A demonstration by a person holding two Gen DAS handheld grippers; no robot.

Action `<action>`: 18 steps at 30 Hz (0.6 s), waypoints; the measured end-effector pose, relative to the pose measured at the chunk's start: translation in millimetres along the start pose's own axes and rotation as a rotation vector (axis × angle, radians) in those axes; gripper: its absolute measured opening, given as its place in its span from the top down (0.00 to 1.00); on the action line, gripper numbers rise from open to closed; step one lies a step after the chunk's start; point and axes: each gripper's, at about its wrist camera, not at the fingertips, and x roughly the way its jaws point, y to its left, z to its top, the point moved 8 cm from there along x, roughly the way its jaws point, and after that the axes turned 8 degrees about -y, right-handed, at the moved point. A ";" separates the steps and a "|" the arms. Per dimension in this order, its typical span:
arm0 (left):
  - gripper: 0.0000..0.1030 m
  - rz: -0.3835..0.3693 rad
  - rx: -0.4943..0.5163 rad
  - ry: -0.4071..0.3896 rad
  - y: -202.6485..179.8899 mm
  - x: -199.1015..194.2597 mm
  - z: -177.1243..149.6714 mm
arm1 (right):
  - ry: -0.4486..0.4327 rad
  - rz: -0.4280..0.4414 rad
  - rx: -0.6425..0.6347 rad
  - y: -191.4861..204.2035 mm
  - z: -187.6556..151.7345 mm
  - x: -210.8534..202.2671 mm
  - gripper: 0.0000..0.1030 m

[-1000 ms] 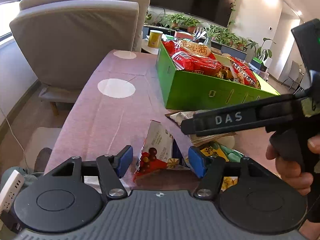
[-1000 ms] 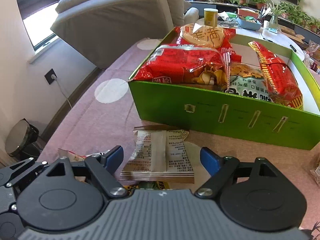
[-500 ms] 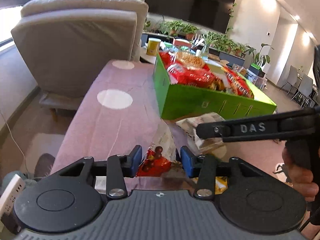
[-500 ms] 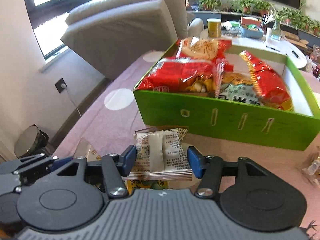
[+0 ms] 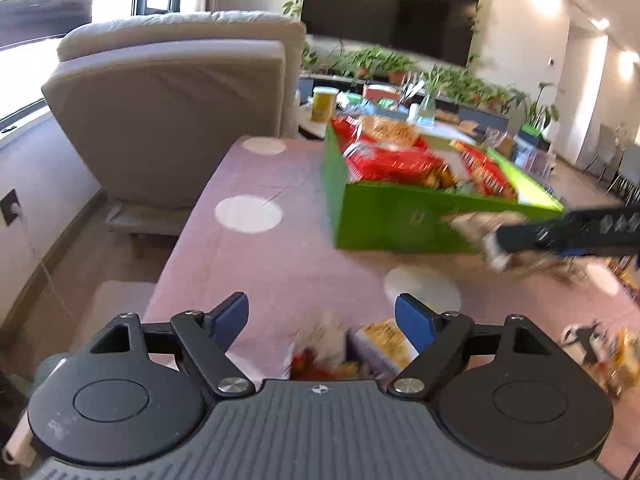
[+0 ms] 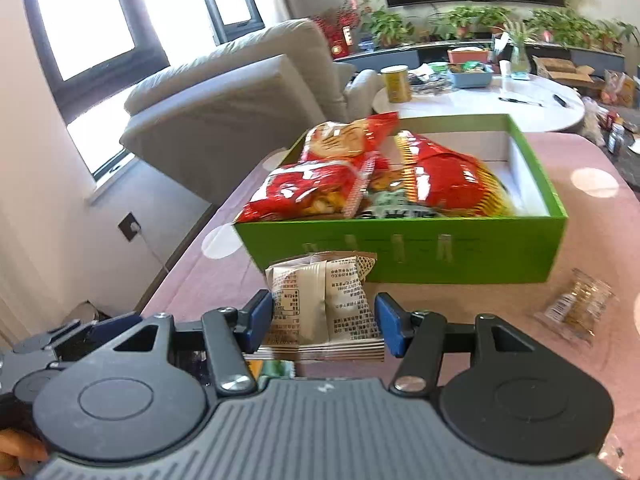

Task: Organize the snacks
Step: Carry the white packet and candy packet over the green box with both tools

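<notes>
The green box (image 6: 400, 248) holds several red snack bags (image 6: 316, 196) and stands mid-table. My right gripper (image 6: 324, 320) is shut on a beige snack packet (image 6: 320, 304), held off the table just in front of the box's near wall. In the left wrist view that gripper and its packet (image 5: 472, 224) show blurred beside the green box (image 5: 384, 220). My left gripper (image 5: 322, 318) has its jaws opening, pads well apart. A red-and-white snack packet (image 5: 320, 348) lies blurred below and between them, untouched by the pads.
A pink dotted tablecloth (image 5: 256, 248) covers the table, whose left edge drops to the floor. A grey armchair (image 5: 180, 112) stands behind. A clear packet (image 6: 576, 304) lies right of the box. A yellow packet (image 5: 384, 340) lies by the left gripper. A round white table (image 6: 480, 104) stands behind the box.
The left gripper closed on the red-and-white packet, then opened; the packet now sits lower. The right gripper shut on the beige packet and carried it up and to the right.
</notes>
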 end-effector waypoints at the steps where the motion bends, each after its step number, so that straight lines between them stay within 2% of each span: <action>1: 0.24 -0.003 0.011 0.013 0.7 0.2 -3.2 | -0.002 0.000 0.012 -2.9 0.5 -0.3 0.45; 5: 0.24 -0.010 0.063 0.074 0.6 5.8 -21.9 | 0.003 0.014 0.041 -6.1 -0.9 2.2 0.45; 7: 0.25 -0.005 0.052 0.094 2.1 12.5 -27.5 | 0.009 0.016 0.038 -4.0 -2.6 4.7 0.45; 9: 0.25 -0.007 0.031 0.092 3.2 17.7 -28.3 | 0.014 0.017 0.036 -4.0 -4.3 4.5 0.45; 12: 0.29 -0.003 0.063 0.083 -0.2 22.7 -27.9 | 0.018 0.017 0.035 -4.5 -7.0 3.7 0.45; 14: 0.41 0.000 0.077 0.072 -2.2 23.6 -27.3 | 0.020 0.015 0.037 -4.6 -7.3 4.8 0.45; 15: 0.50 0.005 0.085 0.067 -2.9 23.2 -26.5 | 0.021 0.015 0.039 -4.6 -7.6 5.0 0.45; 18: 0.58 -0.009 0.061 0.072 -3.8 19.2 -25.2 | 0.026 0.015 0.035 -5.9 -9.0 5.4 0.45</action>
